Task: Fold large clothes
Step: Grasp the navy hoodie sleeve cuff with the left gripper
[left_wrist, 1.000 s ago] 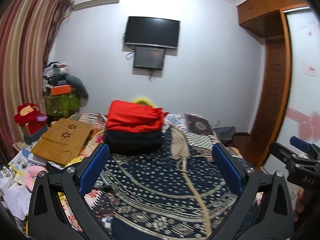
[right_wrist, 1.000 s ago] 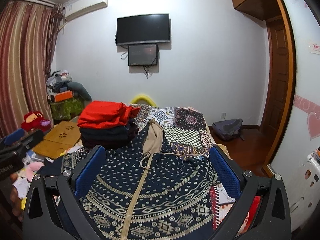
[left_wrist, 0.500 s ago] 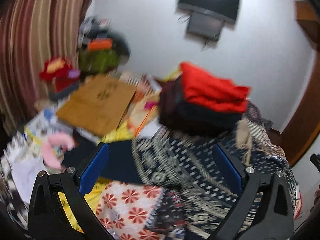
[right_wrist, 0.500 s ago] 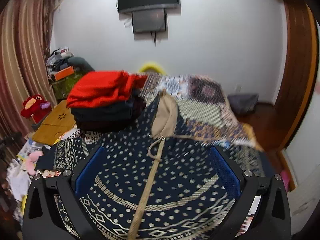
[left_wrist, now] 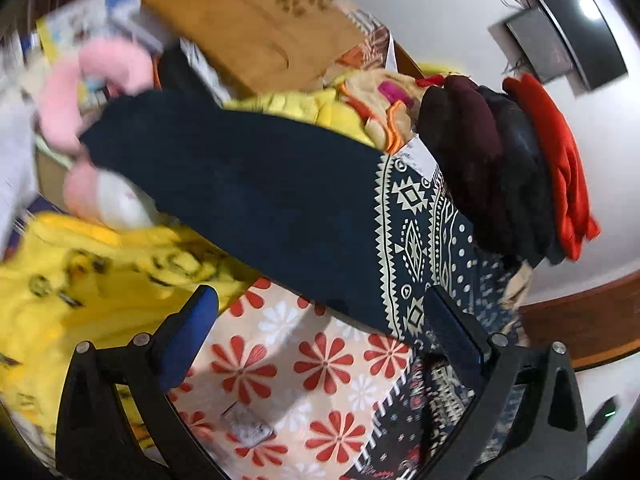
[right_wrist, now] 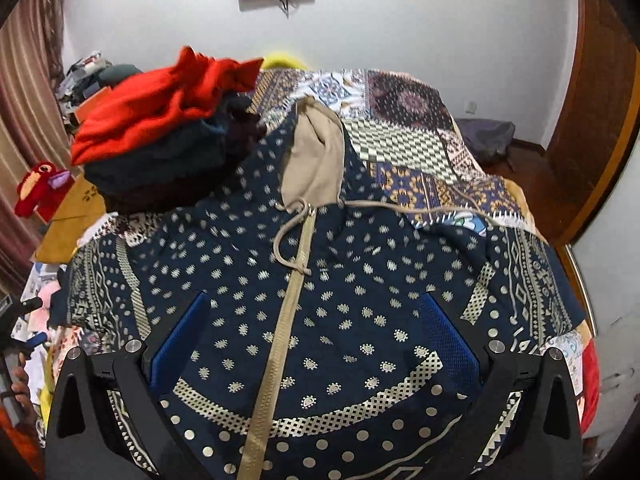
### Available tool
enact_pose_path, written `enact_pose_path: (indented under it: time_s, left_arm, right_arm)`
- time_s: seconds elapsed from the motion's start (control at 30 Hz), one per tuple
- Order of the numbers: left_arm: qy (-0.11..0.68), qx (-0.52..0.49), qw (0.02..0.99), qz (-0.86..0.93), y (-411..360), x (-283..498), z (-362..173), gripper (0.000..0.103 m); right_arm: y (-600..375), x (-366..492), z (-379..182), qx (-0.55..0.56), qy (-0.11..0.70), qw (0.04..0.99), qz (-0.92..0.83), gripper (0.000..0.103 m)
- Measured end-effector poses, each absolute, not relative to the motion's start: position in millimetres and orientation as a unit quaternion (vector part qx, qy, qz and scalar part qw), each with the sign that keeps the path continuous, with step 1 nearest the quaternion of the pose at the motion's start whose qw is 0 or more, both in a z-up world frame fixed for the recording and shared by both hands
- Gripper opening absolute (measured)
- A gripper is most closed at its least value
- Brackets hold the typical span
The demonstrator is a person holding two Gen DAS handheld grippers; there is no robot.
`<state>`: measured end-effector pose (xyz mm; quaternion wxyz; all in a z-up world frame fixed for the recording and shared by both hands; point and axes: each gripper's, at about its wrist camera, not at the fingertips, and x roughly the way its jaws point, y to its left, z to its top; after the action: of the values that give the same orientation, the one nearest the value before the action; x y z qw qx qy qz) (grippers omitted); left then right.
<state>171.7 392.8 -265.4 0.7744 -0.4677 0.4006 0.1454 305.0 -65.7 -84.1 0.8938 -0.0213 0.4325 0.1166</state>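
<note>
**Left sleeve lying nearest the left gripper**

Across the bed [right_wrist: 404, 136], the patterned hoodie [right_wrist: 320, 320] is lying zipper-up. Its left sleeve [left_wrist: 260, 200] is stretching far-left from the left gripper [left_wrist: 320, 340], fingers spread, empty. Over the hem, the right gripper [right_wrist: 312, 352] is hovering, likewise spread.

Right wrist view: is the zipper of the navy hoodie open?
No, the beige zipper runs closed up the navy hoodie to the hood.

Hooded jacket [right_wrist: 320, 300] spread on bed [right_wrist: 404, 136], folded pile [right_wrist: 160, 128] behind-left.
</note>
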Motion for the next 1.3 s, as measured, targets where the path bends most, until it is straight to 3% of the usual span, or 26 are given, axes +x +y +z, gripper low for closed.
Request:
enact_pose_path:
  time_s: [0.2, 0.27, 0.37, 0.47, 0.63, 0.7, 0.77, 0.9, 1.1, 1.3]
  left_arm:
    - [0.395, -0.540, 0.729, 0.143, 418.2, 182.1, -310.2, 0.090]
    - [0.396, -0.518, 0.738, 0.173, 425.5, 187.8, -313.6, 0.089]
    - [0.394, -0.488, 0.751, 0.208, 435.2, 196.6, -314.8, 0.078]
    - [0.393, -0.464, 0.758, 0.235, 437.6, 205.1, -309.7, 0.073]
    - [0.418, -0.412, 0.757, 0.288, 436.0, 201.7, -301.4, 0.045]
    - [0.424, -0.412, 0.750, 0.297, 439.0, 194.1, -303.4, 0.029]
    - [0.420, -0.438, 0.737, 0.296, 445.3, 184.6, -306.7, 0.024]
    - [0.401, -0.498, 0.721, 0.268, 446.3, 178.5, -309.5, 0.002]
    - [0.383, -0.452, 0.759, 0.271, 424.8, 190.9, -266.9, 0.002]
    - [0.339, -0.341, 0.840, 0.251, 381.1, 223.8, -179.4, 0.001]
  right_arm:
    - [-63.2, 310.7, -88.2, -0.033, 0.438, 0.892, 0.108, 0.103]
    - [-63.7, 311.2, -88.5, -0.041, 0.436, 0.893, 0.101, 0.103]
    - [-63.9, 310.9, -88.2, -0.045, 0.435, 0.894, 0.101, 0.103]
    - [-65.3, 310.6, -86.9, -0.049, 0.431, 0.895, 0.099, 0.103]
    - [-70.0, 308.4, -83.5, -0.039, 0.428, 0.897, 0.104, 0.103]
    - [-71.9, 307.1, -81.9, -0.035, 0.425, 0.898, 0.107, 0.103]
    - [-74.2, 305.2, -80.3, -0.033, 0.422, 0.899, 0.109, 0.103]
    - [-81.5, 302.5, -78.8, -0.022, 0.420, 0.900, 0.111, 0.103]
    - [-97.7, 298.1, -75.1, 0.002, 0.418, 0.901, 0.114, 0.103]
    - [-108.7, 295.2, -65.3, 0.002, 0.402, 0.909, 0.114, 0.103]
